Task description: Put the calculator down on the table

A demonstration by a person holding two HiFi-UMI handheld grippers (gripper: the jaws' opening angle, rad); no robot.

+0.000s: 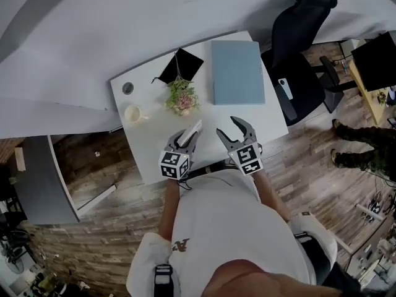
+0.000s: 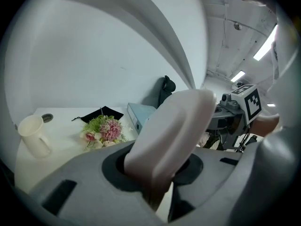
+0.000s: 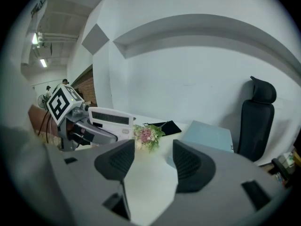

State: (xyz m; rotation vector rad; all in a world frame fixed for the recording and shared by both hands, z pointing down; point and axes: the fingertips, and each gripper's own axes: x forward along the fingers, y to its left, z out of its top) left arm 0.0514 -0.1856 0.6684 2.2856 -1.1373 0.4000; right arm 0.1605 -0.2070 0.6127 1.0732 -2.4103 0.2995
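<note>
one calculator [image 1: 193, 130] to set down, clamped in the jaws of the left gripper [image 1: 187, 140], held tilted above the near part of the bench [image 1: 146, 147]. lower slowly over the bare patch short of the flowers [image 1: 181, 96] and the cup [image 1: 133, 114]; level it flat before contact, then release only once resting. keep the right gripper [image 1: 226, 125], jaws spread and empty, clear to the side, ready to steady against a slide.
</note>
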